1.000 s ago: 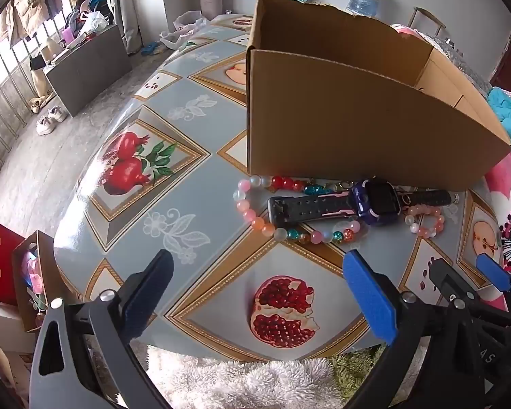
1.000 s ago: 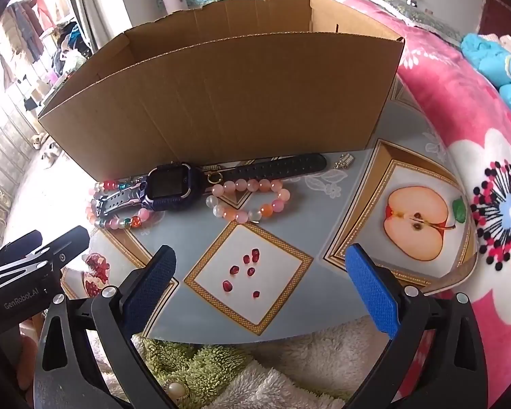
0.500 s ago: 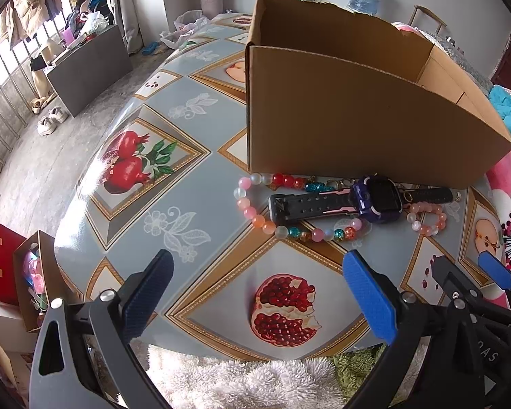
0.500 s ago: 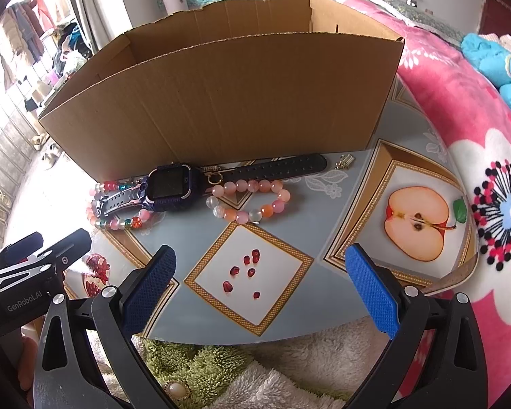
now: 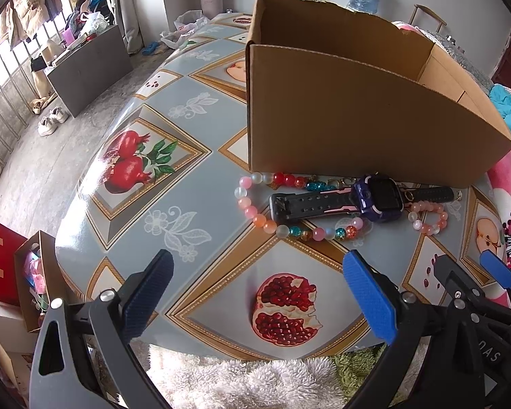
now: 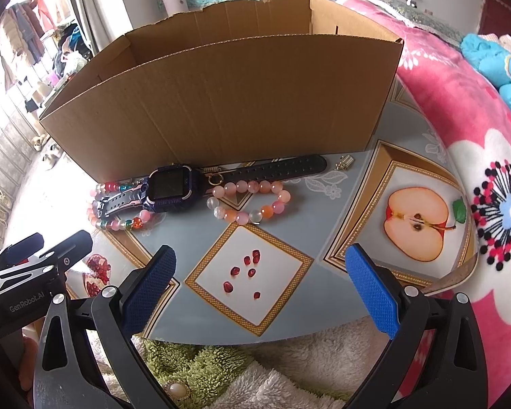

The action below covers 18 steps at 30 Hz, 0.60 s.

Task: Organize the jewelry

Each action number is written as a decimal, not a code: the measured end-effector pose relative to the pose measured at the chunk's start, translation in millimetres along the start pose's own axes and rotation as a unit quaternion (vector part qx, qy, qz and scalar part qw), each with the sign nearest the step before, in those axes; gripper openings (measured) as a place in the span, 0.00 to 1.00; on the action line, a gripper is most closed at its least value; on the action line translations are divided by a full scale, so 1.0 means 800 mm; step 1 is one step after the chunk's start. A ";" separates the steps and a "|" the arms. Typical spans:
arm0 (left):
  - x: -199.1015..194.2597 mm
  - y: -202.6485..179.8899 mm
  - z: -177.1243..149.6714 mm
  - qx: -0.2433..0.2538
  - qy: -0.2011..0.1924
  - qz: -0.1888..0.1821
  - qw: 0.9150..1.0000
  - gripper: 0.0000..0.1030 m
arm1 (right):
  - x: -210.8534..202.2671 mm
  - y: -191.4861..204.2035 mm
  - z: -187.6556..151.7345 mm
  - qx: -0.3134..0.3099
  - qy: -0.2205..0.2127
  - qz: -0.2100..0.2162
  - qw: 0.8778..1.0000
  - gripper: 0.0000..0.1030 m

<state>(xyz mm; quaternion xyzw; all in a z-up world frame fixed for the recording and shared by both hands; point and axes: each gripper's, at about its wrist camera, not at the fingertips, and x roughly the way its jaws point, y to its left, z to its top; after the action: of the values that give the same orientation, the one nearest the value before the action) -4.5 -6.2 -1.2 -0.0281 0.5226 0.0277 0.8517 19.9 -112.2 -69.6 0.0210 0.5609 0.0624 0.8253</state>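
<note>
Both tongs, left (image 5: 255, 293) and right (image 6: 260, 286), hang spread wide and empty at the bench's (image 5: 201, 191) near edge. Past them your watch (image 6: 173, 187) lies across the long bead strand (image 5: 265, 220), with the pink bracelet (image 6: 252, 201) beside it (beads roll, so pinch across the cord). Take the stiff watch strap first. Behind stands the cardboard box (image 6: 221, 102).

The table (image 5: 194, 156) is grey-blue with gold-framed diamonds, red pomegranates, a halved apple and white flowers. The cardboard box (image 6: 221, 102) is plain brown. Before the box, the watch (image 6: 170, 189) is purple with a black strap; one bead bracelet (image 5: 255, 211) mixes pink, red, teal and orange, the other bead bracelet (image 6: 252, 201) pink and peach.
</note>
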 end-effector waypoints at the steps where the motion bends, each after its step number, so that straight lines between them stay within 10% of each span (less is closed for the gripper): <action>1: 0.000 0.000 0.000 0.000 0.000 0.000 1.000 0.95 | 0.000 0.001 0.000 0.000 0.000 0.000 1.000 0.93; 18: 0.003 0.010 -0.001 -0.005 0.002 0.001 1.000 0.95 | -0.007 0.005 0.000 -0.002 -0.008 -0.007 1.000 0.93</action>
<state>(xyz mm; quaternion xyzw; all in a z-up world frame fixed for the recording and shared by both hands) -4.8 1.6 -3.8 -0.0318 0.5244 0.0310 0.8503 17.9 -109.2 -64.1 0.0161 0.5544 0.0576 0.8301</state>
